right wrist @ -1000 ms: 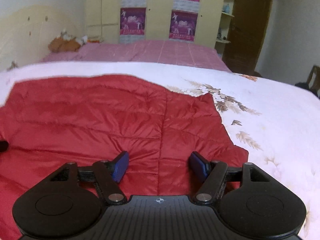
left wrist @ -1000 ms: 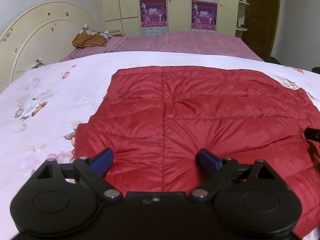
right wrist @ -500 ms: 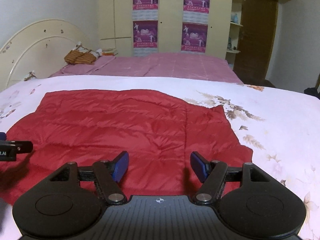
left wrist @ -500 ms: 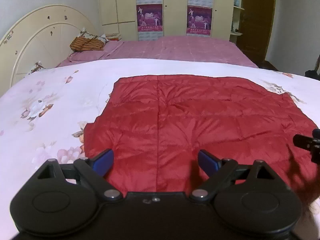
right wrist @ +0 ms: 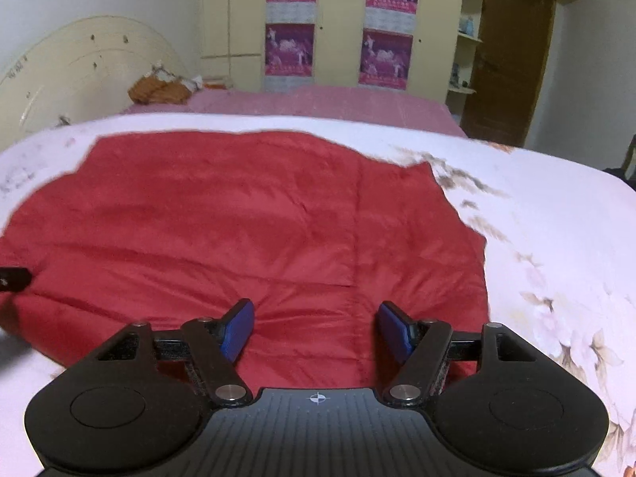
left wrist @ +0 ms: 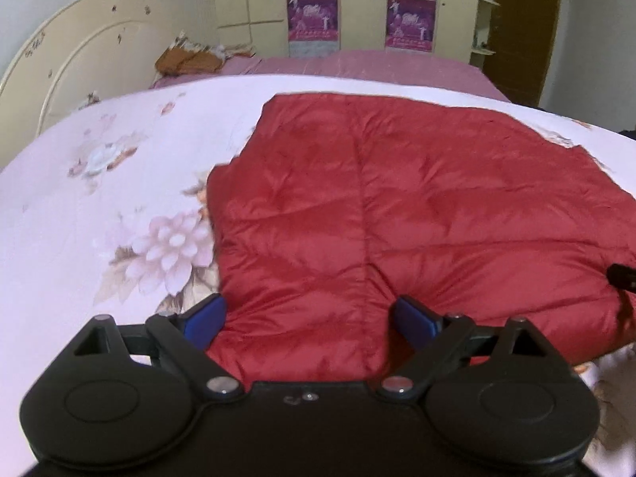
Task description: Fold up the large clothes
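Observation:
A red quilted puffer garment [left wrist: 397, 206] lies folded flat on a white floral bedspread [left wrist: 99, 206]; it also shows in the right wrist view [right wrist: 238, 230]. My left gripper [left wrist: 310, 318] is open and empty, low over the garment's near left edge. My right gripper [right wrist: 316, 328] is open and empty, low over the garment's near right part. The right gripper's tip [left wrist: 622, 276] shows at the right edge of the left wrist view, and the left gripper's tip [right wrist: 14, 278] at the left edge of the right wrist view.
A cream headboard [left wrist: 79, 59] stands at the left. A pink sheet [right wrist: 318, 103] covers the far bed, with an orange bundle [right wrist: 159, 87] on it. Cream wardrobes with purple posters [right wrist: 290, 47] and a brown door [right wrist: 508, 59] stand behind.
Both grippers rose and pulled back half a second ago, then dropped close to the garment's near edge again. The jaws stayed open and empty throughout. The garment has not moved.

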`<state>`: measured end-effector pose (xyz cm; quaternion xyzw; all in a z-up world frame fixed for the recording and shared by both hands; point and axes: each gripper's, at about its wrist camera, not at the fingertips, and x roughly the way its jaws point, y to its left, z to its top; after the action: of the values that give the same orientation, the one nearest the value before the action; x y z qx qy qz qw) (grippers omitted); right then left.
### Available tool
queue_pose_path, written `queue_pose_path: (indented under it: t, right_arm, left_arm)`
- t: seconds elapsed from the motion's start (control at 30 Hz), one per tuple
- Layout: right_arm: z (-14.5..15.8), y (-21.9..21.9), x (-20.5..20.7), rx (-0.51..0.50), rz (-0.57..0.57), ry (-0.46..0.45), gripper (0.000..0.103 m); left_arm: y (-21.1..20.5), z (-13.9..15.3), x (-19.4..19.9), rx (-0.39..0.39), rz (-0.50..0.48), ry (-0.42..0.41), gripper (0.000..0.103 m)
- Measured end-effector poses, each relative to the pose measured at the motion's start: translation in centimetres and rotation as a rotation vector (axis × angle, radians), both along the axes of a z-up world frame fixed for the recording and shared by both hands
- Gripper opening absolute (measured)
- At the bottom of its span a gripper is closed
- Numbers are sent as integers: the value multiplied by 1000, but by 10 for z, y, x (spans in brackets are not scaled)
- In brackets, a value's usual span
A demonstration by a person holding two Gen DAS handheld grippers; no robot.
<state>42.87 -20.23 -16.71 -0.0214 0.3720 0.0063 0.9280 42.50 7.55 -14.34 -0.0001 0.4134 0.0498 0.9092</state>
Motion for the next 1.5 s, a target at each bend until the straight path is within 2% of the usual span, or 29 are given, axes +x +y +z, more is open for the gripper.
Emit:
queue_pose_path:
  t: [0.2,0.4,0.7,0.73,0.77,0.8,0.83,0.97,1.13,1.23,1.3,1.33,1.4,1.5]
  right_arm:
    - [5,-10,0,12,-24,11,67]
    - [21,-31,-19,89,-75,10,68]
    - [21,-61,-41,140,-161,41,68]
    - [21,-63,-43,147,-171,46,71]
    - [20,-65,-44,150,-181,52,79]
    - [19,-66,-45,156,-193,58,98]
    - [19,-68,-48,167,-203,54,100]
    - [15,-72,-52,251,-194,83,100]
    - [3,-83,-48,447,-228,141,100]
    - [3,-82,-42,462,-220,133,99]
    - [4,-80,-38,478,-216,125,99]
    - [3,-79,-35,489,-212,123,90]
    - [2,-78,-29,498,-213,119,78]
    - [-2,-81,-21,526,-233,107,69]
  left_arm:
    - [11,3,-1,-25,46,25,93]
    - [30,10,-11,-145,113,72,96]
    - [43,12,-26,-210,143,115,98]
    - [44,11,-28,-220,153,119,99]
    - [46,10,-29,-232,159,126,99]
    - [47,8,-30,-247,166,136,99]
    - [47,7,-32,-263,171,144,99]
    - [52,0,-39,-368,190,147,99]
    - [53,-4,-39,-431,198,108,101]
    - [57,-7,-35,-498,214,67,99]
    - [60,-10,-32,-529,225,34,91]
    - [60,-11,-30,-535,230,21,86]
    - [62,-12,-25,-543,239,1,77]
    - [64,-13,-17,-568,251,-6,66]
